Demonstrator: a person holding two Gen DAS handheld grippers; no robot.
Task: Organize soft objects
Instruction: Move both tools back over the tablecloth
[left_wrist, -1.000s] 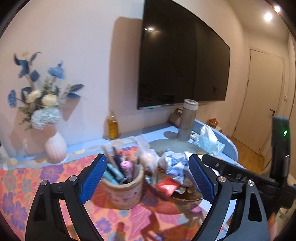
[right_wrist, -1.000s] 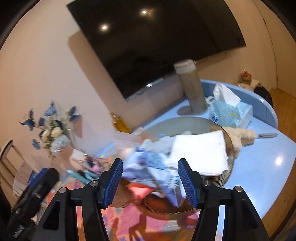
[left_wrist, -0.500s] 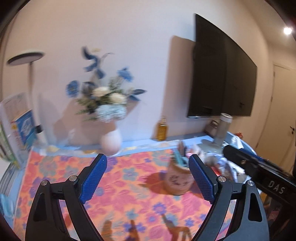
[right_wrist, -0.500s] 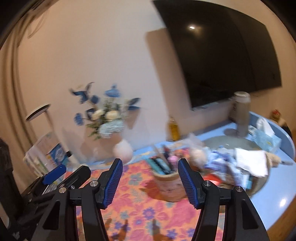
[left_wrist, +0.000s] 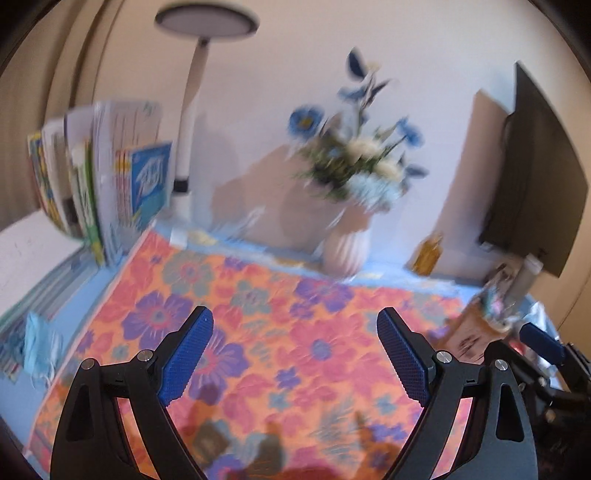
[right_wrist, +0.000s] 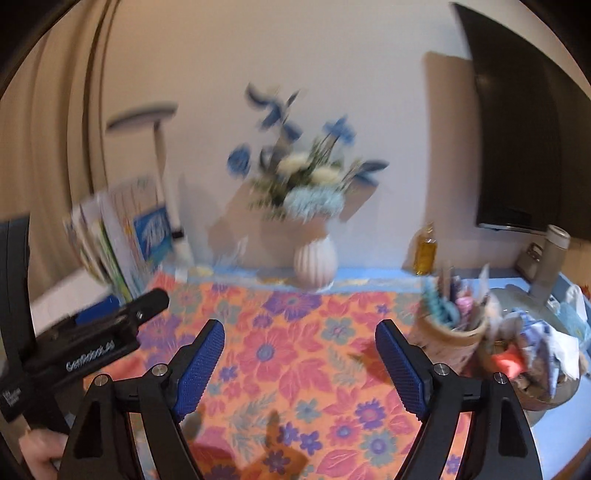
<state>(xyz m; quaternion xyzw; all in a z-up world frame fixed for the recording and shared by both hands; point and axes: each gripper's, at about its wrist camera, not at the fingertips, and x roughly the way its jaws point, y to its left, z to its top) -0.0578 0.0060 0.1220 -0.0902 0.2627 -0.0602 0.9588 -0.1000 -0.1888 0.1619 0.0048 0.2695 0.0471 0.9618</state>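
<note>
Left wrist: left gripper (left_wrist: 295, 350) spread wide, nothing between the pads, over the floral cloth (left_wrist: 258, 314); frame blurred.
Right wrist: right gripper (right_wrist: 299, 362) jaws just opened further, empty. Soft fabrics heaped in the basket (right_wrist: 532, 354) far right, beside the pen pot (right_wrist: 447, 343).

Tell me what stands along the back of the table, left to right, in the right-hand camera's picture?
Books → lamp → white vase of flowers → amber bottle → grey flask.
</note>
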